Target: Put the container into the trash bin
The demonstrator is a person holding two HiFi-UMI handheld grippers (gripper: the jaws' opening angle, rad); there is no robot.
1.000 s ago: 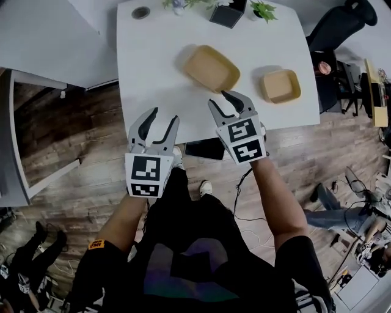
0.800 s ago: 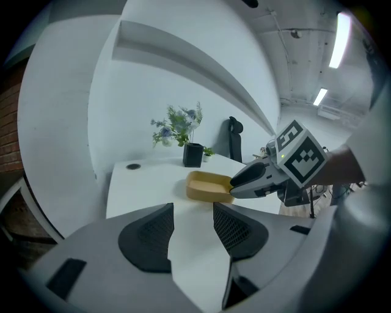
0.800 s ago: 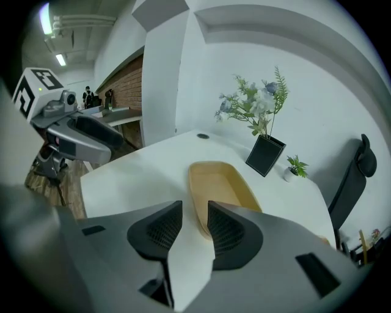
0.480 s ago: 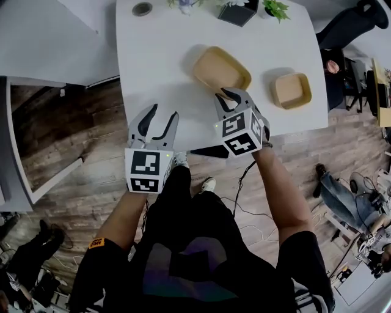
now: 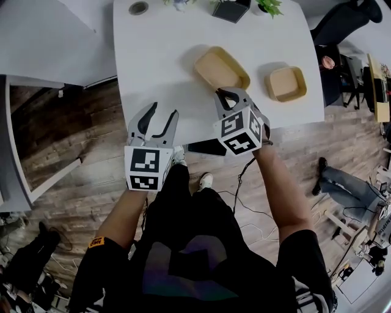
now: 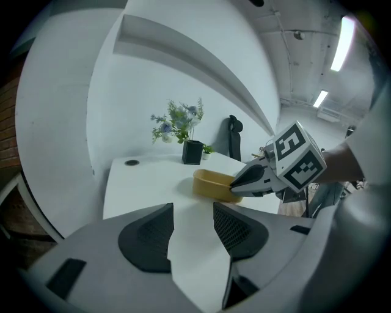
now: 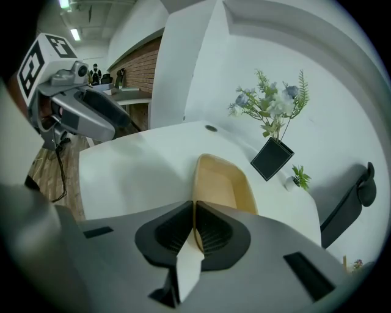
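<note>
A tan oval container [image 5: 222, 68] lies on the white table [image 5: 159, 55], and it shows in the right gripper view as a container [image 7: 223, 183] straight ahead. My right gripper [image 5: 227, 93] is at its near rim, jaws closing. In the right gripper view the right gripper [image 7: 193, 211] has the thin rim pinched between its pads. My left gripper [image 5: 162, 114] hovers open over the table's front edge, left of the container, with nothing in it. In the left gripper view the left gripper [image 6: 192, 211] faces the container [image 6: 211, 182], with the right gripper [image 6: 237, 187] at its rim.
A smaller square tan container [image 5: 285, 83] sits to the right on the table. At the far edge stand a black planter [image 5: 230, 10] with flowers and a round grommet [image 5: 138, 8]. An office chair [image 5: 345, 18] is at the far right, wood floor below.
The right gripper's jaws went from wide apart to nearly together on the container's near rim, and the gripper rolled a little. The left gripper hardly moved.
</note>
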